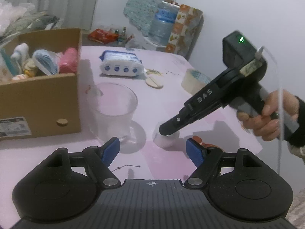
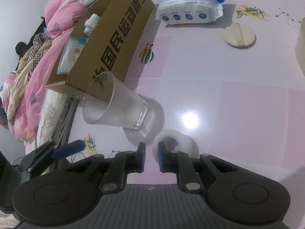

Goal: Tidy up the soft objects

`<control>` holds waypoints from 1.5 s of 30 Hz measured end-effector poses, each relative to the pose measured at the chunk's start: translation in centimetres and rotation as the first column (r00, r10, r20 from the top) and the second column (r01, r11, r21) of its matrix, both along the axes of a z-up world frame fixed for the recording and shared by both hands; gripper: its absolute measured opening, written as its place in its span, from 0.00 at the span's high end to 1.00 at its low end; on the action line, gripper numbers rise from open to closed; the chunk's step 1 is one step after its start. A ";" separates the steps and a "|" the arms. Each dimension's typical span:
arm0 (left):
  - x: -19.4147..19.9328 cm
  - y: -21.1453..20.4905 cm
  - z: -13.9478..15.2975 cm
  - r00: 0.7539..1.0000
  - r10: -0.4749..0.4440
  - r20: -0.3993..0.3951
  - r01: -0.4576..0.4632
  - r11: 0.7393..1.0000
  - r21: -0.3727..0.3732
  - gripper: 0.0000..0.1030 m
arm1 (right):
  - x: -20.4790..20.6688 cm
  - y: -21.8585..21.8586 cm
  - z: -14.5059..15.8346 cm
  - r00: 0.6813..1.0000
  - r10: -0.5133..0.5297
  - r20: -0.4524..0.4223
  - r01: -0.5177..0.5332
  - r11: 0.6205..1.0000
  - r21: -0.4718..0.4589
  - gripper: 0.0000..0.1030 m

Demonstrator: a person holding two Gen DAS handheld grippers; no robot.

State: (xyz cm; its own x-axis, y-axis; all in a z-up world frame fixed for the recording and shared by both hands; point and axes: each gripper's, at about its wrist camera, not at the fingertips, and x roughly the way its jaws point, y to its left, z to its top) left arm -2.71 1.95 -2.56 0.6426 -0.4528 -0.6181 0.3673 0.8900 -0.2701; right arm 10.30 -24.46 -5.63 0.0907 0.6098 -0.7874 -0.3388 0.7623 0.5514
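Observation:
A small white roll (image 1: 165, 142) (image 2: 172, 143) sits low over the pink table between the two grippers. My right gripper (image 2: 151, 155) (image 1: 167, 130) is shut on its wall, with one finger inside the hole. My left gripper (image 1: 153, 150) is open and empty just in front of the roll, its blue pads (image 1: 110, 148) wide apart. The cardboard box (image 1: 47, 95) (image 2: 114, 43) at the left holds several soft things, among them a pink bundle (image 1: 68, 62). A blue and white tissue pack (image 1: 121, 65) (image 2: 190, 9) lies further back on the table.
An empty clear glass (image 1: 114, 112) (image 2: 114, 105) stands close to the left of the roll, beside the box. A round beige pad (image 1: 154, 82) (image 2: 239, 35) and a tape roll (image 1: 194, 80) lie behind. A person's hand (image 1: 270, 118) holds the right gripper. Pink bedding (image 2: 43, 61) lies beyond the table.

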 end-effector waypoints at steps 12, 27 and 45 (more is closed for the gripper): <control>0.8 -6.9 -3.1 0.986 -0.143 0.085 0.128 0.978 0.165 0.28 | -3.6 -6.2 2.9 0.978 -0.085 0.192 0.067 0.993 0.098 0.68; 3.8 -10.3 -5.1 0.997 -0.077 0.033 0.064 0.955 0.288 0.42 | -5.2 -8.4 -0.7 0.955 -0.197 0.220 0.164 0.973 0.162 0.64; 3.2 -10.9 -5.3 0.999 -0.026 0.022 0.018 0.956 0.292 0.55 | -3.3 -4.7 -2.5 0.957 -0.183 0.223 0.150 0.976 0.159 0.64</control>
State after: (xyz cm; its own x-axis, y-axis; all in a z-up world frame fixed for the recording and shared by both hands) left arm 0.50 -9.00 -7.84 0.6518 -0.2694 -0.7089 0.3911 0.9203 0.0098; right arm 7.02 -29.18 -8.13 0.3722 0.6723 -0.6399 -0.3462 0.7402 0.5764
